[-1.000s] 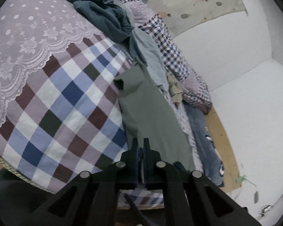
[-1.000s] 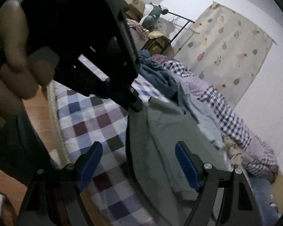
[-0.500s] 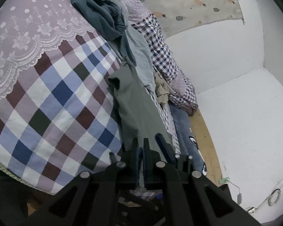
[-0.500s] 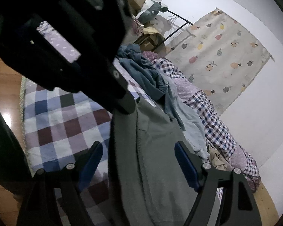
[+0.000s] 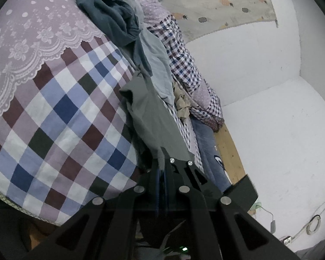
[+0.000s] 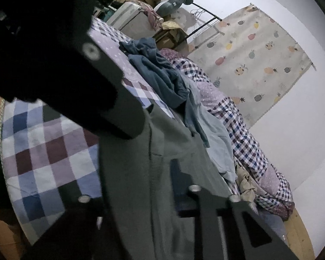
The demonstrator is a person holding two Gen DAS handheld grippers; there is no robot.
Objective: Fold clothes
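The checked bedspread (image 5: 60, 117) carries the grey-green garment (image 5: 153, 119), stretched toward its near edge. Left gripper (image 5: 161, 173) is clamped on the hem. Right gripper (image 6: 162, 186) has just been closing, cloth between its jaws. Step: securing both corners; next, lift and spread.

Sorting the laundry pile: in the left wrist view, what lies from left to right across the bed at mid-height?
Checked blanket → grey-green garment → beige crumpled cloth → small-check quilt → white wall.

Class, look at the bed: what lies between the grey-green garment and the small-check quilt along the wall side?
In the left wrist view, a pale blue garment and a crumpled beige cloth lie between the grey-green garment and the small-check quilt.
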